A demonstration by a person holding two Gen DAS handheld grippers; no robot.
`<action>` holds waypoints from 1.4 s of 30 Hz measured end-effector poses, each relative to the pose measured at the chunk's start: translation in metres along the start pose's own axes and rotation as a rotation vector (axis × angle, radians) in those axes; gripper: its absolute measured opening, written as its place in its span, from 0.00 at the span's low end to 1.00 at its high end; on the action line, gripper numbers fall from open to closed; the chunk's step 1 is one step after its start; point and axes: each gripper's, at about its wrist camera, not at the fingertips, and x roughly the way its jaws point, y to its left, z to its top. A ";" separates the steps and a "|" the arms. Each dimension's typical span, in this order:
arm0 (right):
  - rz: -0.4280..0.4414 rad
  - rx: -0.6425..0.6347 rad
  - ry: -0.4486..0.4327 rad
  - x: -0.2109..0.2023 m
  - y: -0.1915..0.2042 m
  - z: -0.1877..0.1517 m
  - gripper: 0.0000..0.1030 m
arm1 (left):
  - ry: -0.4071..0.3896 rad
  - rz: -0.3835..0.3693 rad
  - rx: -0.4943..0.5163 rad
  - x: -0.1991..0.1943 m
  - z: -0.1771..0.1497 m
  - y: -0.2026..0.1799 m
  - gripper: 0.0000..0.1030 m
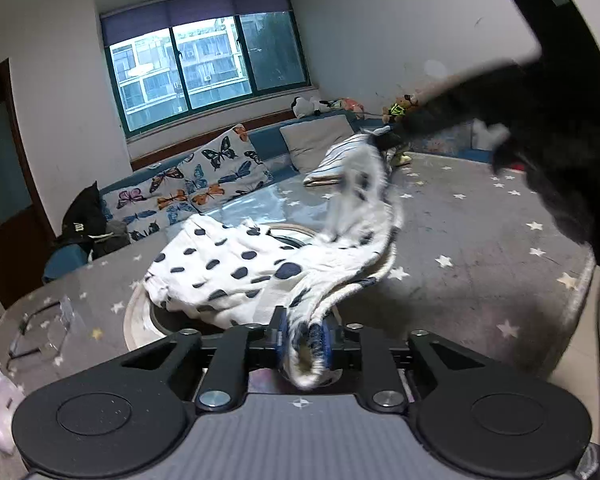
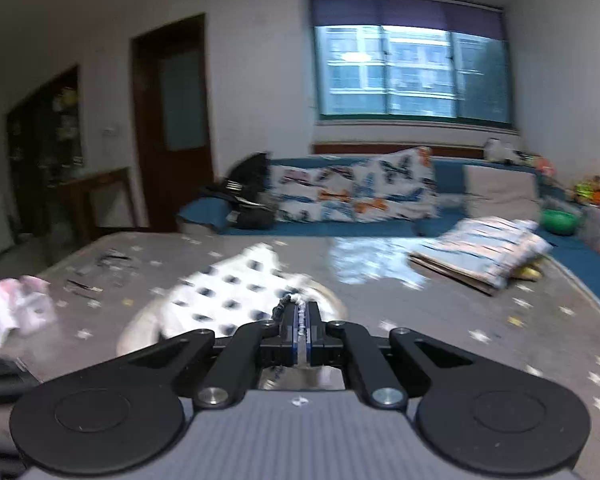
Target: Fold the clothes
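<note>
A white garment with dark blue dots [image 1: 228, 264] lies partly on the grey star-print table [image 1: 480, 220]. Its near edge is bunched between the blue pads of my left gripper [image 1: 304, 336], which is shut on it. From there the cloth rises as a stretched band to the upper right, where my right gripper [image 1: 380, 142], dark and blurred, holds its other end off the table. In the right wrist view the right gripper [image 2: 302, 320] is shut on a thin edge of the dotted garment [image 2: 228, 296], whose rest drapes down to the table [image 2: 460, 320] ahead.
A round turntable [image 1: 140, 316] sits under the garment. A folded striped stack [image 2: 484, 252] lies at the table's far right, and a pink-white bag [image 2: 12, 312] at its left. Small clear items [image 1: 40, 328] lie near the left edge. A blue sofa with butterfly cushions [image 1: 204, 184] stands behind.
</note>
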 end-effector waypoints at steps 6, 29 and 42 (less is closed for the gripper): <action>0.260 -0.115 -0.011 0.019 0.058 0.024 0.03 | -0.086 0.039 -0.093 -0.040 -0.006 0.034 0.50; 0.369 -0.231 0.253 0.090 0.105 -0.010 0.25 | 0.020 0.278 -0.327 -0.017 -0.039 0.125 0.52; 0.093 0.061 0.398 0.159 -0.012 -0.038 0.28 | 0.230 0.310 -0.343 0.060 -0.055 0.146 0.48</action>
